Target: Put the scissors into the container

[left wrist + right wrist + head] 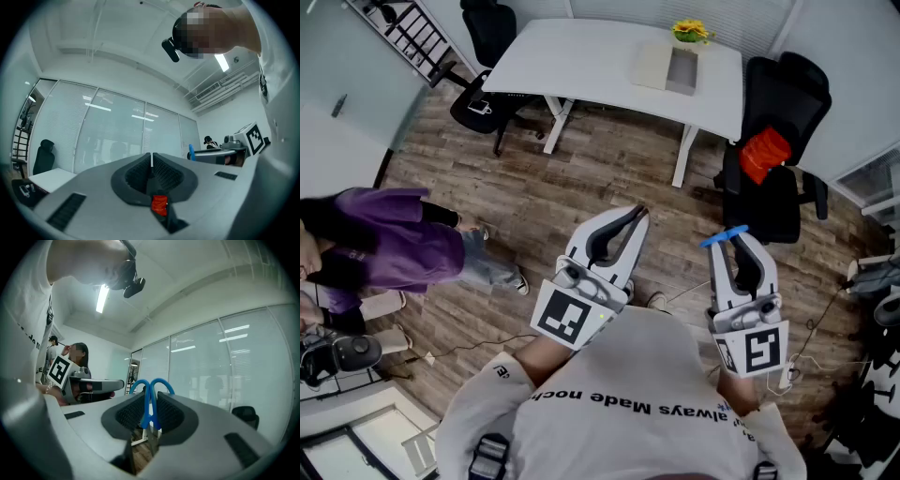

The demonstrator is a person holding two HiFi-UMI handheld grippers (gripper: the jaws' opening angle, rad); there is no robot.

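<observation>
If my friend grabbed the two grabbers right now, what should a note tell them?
Left gripper: jaws shut, nothing in them.
Right gripper: jaws shut on the blue-handled scissors, with the handles poking out past the tips.
Both are held over the wood floor, well away from the white table.
An open box sits on that table and is probably the container.
Done: scissors are in hand. Left: carry them over and put them in.

Left claw held before torso, jaws pressed together. Right claw alongside, jaws clamped on scissors.
</observation>
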